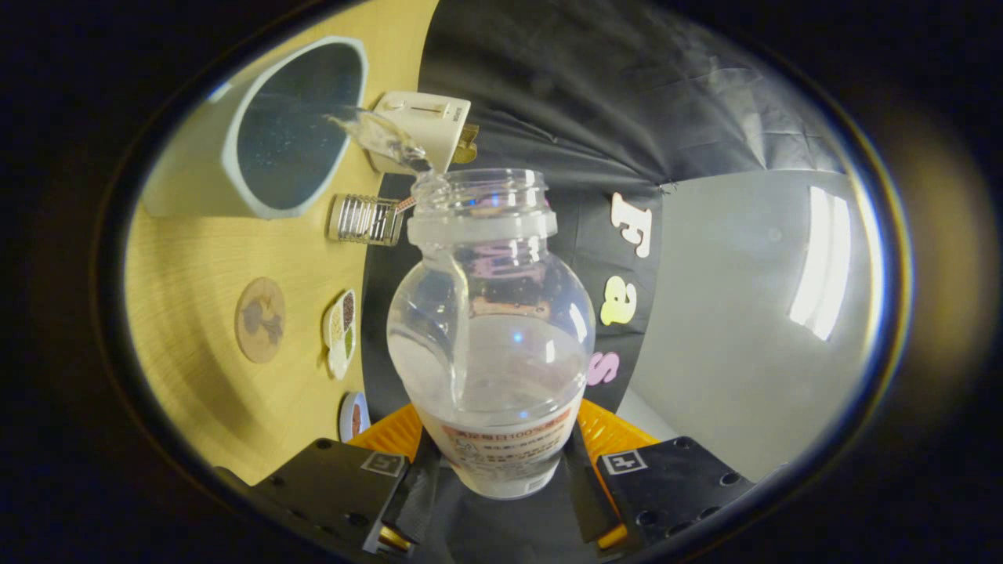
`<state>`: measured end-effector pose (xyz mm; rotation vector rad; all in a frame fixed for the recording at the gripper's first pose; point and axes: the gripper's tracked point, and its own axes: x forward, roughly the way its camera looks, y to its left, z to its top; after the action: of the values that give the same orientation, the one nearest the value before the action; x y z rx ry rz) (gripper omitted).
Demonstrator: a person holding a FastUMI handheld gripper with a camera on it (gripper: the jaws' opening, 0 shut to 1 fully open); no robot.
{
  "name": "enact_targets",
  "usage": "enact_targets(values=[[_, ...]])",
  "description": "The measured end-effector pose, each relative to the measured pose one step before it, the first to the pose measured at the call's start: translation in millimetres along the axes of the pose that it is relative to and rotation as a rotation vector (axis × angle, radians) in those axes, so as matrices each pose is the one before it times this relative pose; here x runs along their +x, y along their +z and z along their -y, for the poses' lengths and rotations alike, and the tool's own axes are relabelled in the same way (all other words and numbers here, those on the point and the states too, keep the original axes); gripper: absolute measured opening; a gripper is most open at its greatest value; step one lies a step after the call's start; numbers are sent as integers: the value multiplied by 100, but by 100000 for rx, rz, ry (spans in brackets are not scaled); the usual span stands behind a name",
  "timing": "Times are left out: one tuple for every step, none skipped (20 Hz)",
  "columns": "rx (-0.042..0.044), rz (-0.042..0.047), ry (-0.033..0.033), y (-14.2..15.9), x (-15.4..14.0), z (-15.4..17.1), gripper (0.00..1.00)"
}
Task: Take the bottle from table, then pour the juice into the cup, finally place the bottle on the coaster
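My gripper (495, 462) is shut on a clear plastic bottle (490, 329), both fingers pressing on its labelled base. The view is rolled sideways, so the wooden table (196, 266) stands like a wall beside the bottle. The bottle is tipped with its open mouth toward a large white cup (270, 129) with a dark inside. A thin stream of clear liquid (376, 133) runs from the bottle's mouth over the cup's rim. Clear liquid fills part of the bottle. A round cork coaster (260, 319) with a dark picture lies on the table, between the cup and my fingers.
A white box-shaped object (423, 125) stands by the cup's rim. A small ribbed glass jar (365, 219) rests on the table near the bottle's neck. Two small patterned pieces (341, 333) (354, 415) lie near the table's edge. Black cloth and a grey wall are beyond.
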<state>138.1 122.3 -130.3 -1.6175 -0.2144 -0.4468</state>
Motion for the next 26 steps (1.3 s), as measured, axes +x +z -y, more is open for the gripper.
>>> enact_targets(values=[[-759,523,-799,68,150,258,75],[-1148,795,-1253,222,-94,303,75],[-1457,905,-1393,192,-51,337,75],[-1112,485,-863,82,-121,254,75],[-625,459,-416,120,-78,128,75],[-196,80,11,21,-124,-79,75],[-132,-60,94,-13,184,-23,75],[-181,27,-153,-18,-125,13,75],[-425,174,-201,155,116,178,75],[-784,329,-214,131,239,99,75],[-675,133,-79,-17,16,97,75],[-503,385,79,111,-34,-18,75],[-547,392,-82,199,239,-120,75],[-750,325,-323,68,129,149,75],[-569,181,-274,101,-7,96,75],[-251,182,37,23,-53,-75,75],[-114,116,-45,41,118,77,75],[-313,324,-282,72,64,210,75],[-631,412,-603,11,-75,328,75],[-552,292,-616,99,93,118,75],[-297,222,-355,59,47,198,75],[-85,-38,-49,11,-27,148,75],[-331,472,-240,36,85,194,75],[-893,302,-735,26,28,264,75],[-1156,498,-966,128,41,380,75],[-1071,431,-762,-49,-16,198,75]])
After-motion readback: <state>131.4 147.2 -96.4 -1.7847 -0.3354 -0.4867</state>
